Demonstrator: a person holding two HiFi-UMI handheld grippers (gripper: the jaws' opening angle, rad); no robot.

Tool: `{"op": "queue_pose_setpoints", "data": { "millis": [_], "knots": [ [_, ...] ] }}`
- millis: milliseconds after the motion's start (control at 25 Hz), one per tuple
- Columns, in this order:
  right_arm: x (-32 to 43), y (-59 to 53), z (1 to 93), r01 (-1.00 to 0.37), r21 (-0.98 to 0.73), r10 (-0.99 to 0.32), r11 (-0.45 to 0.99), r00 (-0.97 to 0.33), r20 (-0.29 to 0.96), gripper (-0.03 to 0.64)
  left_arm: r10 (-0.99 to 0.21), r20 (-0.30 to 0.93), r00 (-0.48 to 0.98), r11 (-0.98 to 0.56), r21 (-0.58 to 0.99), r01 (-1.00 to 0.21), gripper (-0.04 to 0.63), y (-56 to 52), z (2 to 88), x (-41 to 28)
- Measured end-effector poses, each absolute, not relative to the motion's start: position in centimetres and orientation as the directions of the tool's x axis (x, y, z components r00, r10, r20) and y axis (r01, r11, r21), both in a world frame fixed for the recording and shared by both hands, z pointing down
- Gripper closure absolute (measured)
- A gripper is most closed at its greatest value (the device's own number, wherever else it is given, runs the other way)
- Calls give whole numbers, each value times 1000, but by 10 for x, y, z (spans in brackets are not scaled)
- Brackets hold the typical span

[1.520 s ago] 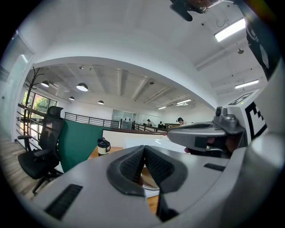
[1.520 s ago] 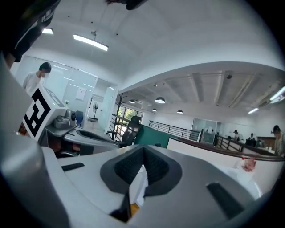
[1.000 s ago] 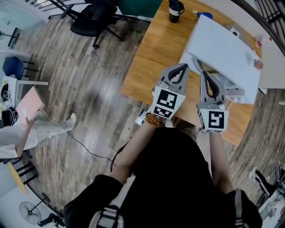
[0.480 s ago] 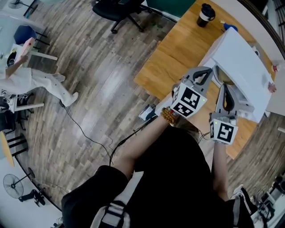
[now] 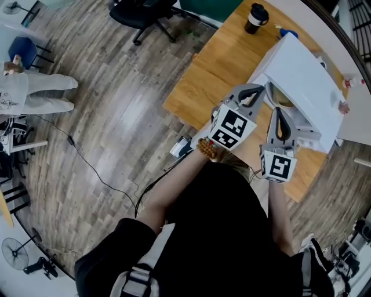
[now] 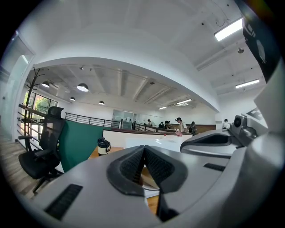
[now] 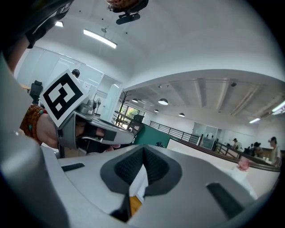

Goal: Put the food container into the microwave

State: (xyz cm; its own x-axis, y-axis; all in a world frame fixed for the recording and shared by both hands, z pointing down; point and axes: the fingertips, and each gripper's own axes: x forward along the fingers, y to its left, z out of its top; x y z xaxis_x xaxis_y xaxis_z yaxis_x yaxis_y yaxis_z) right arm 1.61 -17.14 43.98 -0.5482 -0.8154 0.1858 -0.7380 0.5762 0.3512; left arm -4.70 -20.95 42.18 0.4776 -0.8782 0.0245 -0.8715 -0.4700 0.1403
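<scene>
**Figure. Both grippers held side by side at the microwave, seen from above.** The left gripper [image 5: 255,91] and right gripper [image 5: 277,113] point away from the person, over the near right part of the wooden table [image 5: 220,64]. Their tips reach the near edge of a white box, taken to be the microwave [image 5: 307,87].

Each gripper's own view shows its ribbed jaws pressed together with nothing between them, so both tools are clenched and empty.

Between the two tips, against the microwave's near edge, lies a tan, round-rimmed thing judged to be the food container [image 5: 282,100]. Too little of it shows to be sure. It cannot be told whether it stands in front of the cavity or already inside it, and the door is not visible.

The paired, level pose suits two readings: hands drawn up to a container about to be gripped, or hands drawn off one just set down.

A cup [image 5: 255,16] stands at the table's far end, well clear. An office chair [image 5: 142,11] stands far left.
</scene>
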Motion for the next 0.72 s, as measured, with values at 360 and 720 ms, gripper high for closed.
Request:
{"op": "queue_pose_setpoints", "data": {
  "millis": [360, 720],
  "knots": [
    [18, -187, 451, -745, 350, -822, 568, -539, 186, 612, -869, 31, 493, -486, 126, -865, 574, -210, 422, -44],
    [57, -208, 523, -706, 401, -805, 584, -437, 402, 612, -868, 26, 495, -484, 175, -857, 575, -210, 423, -50]
  ]
}}
